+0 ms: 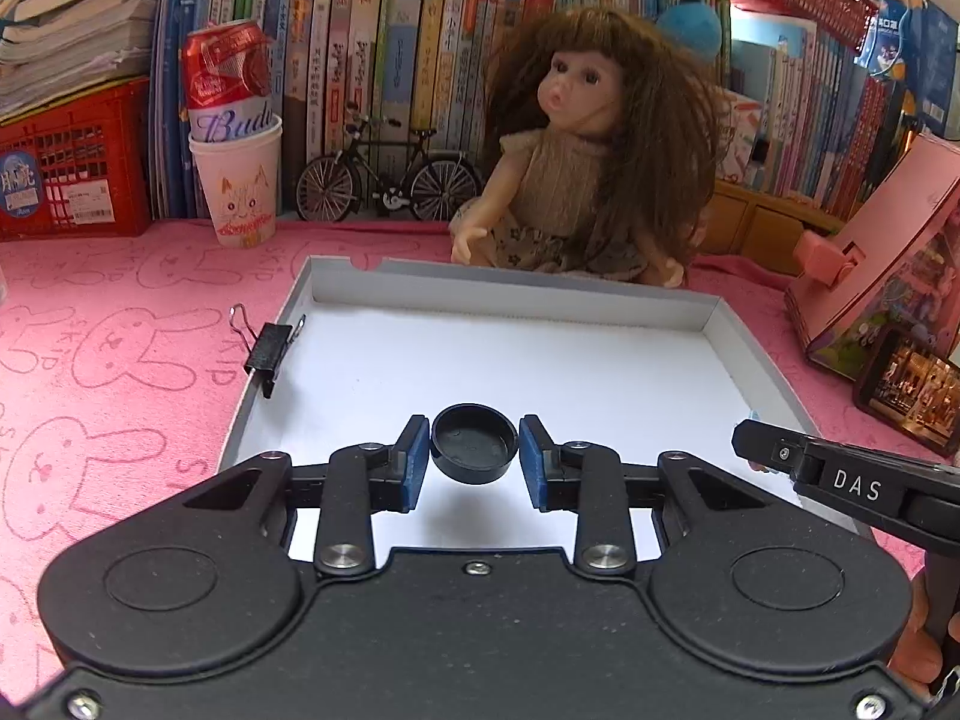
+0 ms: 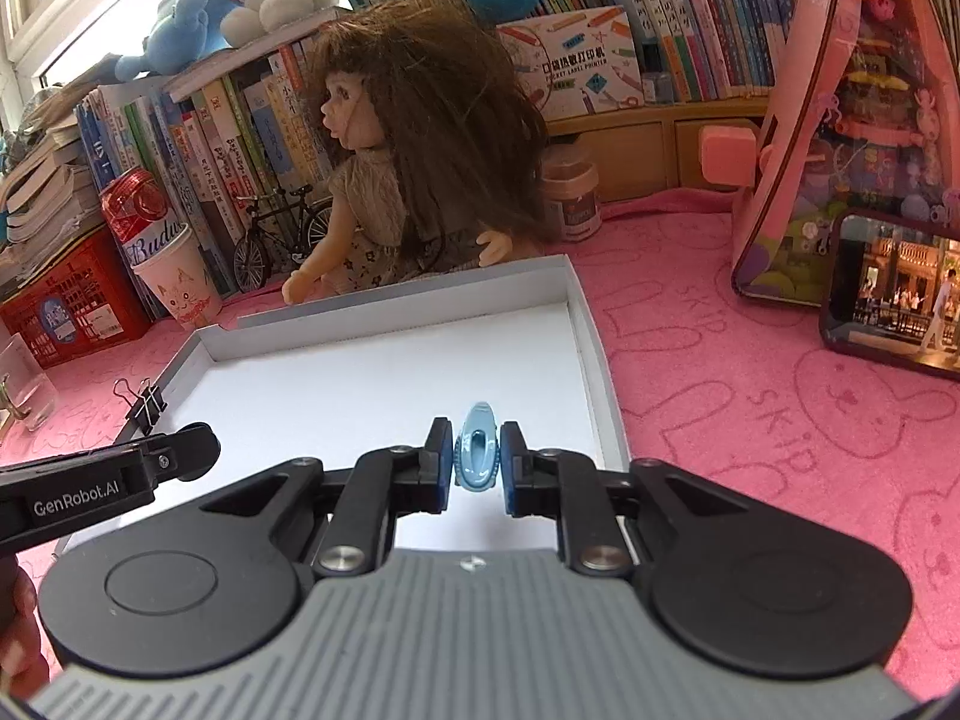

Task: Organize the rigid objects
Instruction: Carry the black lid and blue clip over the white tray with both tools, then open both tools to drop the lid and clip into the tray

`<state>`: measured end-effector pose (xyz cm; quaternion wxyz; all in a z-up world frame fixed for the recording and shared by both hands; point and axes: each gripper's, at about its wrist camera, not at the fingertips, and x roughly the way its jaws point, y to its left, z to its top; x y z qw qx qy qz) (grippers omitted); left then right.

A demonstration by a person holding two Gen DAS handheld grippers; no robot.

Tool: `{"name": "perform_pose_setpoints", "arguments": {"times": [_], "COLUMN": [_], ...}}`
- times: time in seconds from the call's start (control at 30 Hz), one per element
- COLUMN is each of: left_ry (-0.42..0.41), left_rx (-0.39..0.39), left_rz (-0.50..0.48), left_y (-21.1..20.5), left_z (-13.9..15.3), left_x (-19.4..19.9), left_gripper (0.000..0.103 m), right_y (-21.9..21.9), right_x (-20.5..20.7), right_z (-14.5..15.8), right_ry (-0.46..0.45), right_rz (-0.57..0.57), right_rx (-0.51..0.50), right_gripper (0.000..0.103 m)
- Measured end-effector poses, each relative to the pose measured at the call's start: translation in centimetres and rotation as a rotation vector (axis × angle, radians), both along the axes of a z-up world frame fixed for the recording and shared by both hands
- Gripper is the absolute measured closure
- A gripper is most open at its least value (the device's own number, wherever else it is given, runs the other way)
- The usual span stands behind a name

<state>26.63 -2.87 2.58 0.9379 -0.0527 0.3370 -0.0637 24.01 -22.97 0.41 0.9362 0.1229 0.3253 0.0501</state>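
My left gripper [image 1: 474,450] is shut on a round black cap [image 1: 474,443] and holds it above the white floor of a shallow grey-walled box lid [image 1: 516,294]. My right gripper [image 2: 476,455] is shut on a small light-blue clip-like object [image 2: 477,449] above the same box lid [image 2: 591,348], near its right wall. A black binder clip [image 1: 268,347] is clamped on the lid's left wall; it also shows in the right wrist view [image 2: 146,405]. Each gripper's finger shows at the edge of the other's view.
A long-haired doll [image 1: 591,162] sits just behind the lid. A paper cup with a red can [image 1: 237,138], a toy bicycle [image 1: 387,180] and rows of books stand at the back. A pink toy house [image 2: 852,120] and a phone [image 2: 894,288] are on the right, on a pink cloth.
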Motion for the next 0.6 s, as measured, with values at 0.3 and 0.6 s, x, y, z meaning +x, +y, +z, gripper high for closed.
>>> {"name": "perform_pose_setpoints", "arguments": {"times": [0.3,0.6], "left_ry": [0.054,0.078], "left_rx": [-0.008,0.017], "left_rz": [0.009,0.001], "left_y": [0.2,-0.3], "left_z": [-1.4,-1.8], "left_x": [1.2,1.4], "left_gripper": [0.073,0.072], "right_y": [0.1,0.7], "right_x": [1.1,1.5], "right_z": [-0.9,-1.2], "right_ry": [0.056,0.067], "right_rz": [0.019,0.027], "right_rx": [0.021,-0.005], "right_gripper": [0.083,0.082]}}
